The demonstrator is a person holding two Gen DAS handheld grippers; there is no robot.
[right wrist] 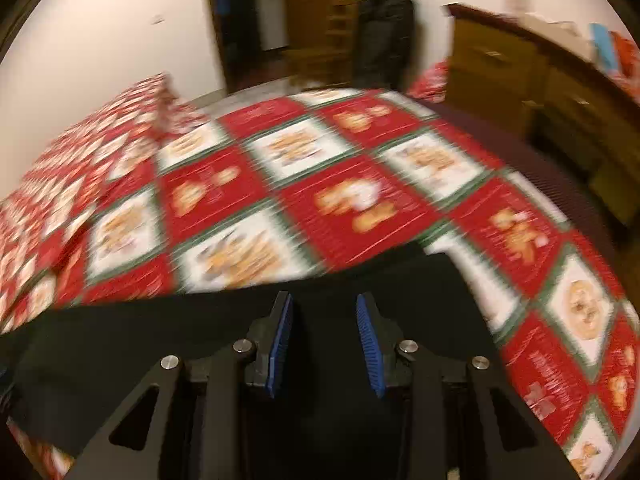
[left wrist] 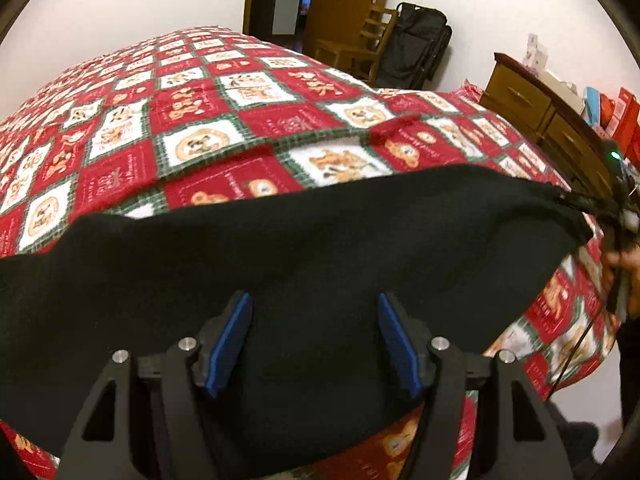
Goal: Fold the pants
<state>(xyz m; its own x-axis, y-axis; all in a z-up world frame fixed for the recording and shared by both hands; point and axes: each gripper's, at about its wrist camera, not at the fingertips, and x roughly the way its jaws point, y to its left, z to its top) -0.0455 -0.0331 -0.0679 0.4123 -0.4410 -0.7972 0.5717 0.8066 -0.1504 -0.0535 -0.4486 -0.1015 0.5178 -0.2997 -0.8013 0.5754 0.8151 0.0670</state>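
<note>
Black pants (left wrist: 320,248) lie across the near edge of a bed with a red, white and green patchwork quilt (left wrist: 200,112). My left gripper (left wrist: 316,304) is open, its blue pads (left wrist: 232,340) wide apart above the black cloth, holding nothing. In the left wrist view the right gripper (left wrist: 618,216) shows at the far right edge, at the pants' right corner. In the right wrist view, which is blurred, my right gripper (right wrist: 325,300) is open over the pants (right wrist: 160,340), blue pads (right wrist: 370,344) apart, nothing between them.
A wooden dresser (left wrist: 532,108) with boxes on top stands at the right. A wooden chair (left wrist: 360,48) and a black bag (left wrist: 420,44) stand by the open door (left wrist: 344,0) behind the bed. The quilt (right wrist: 340,200) stretches far ahead.
</note>
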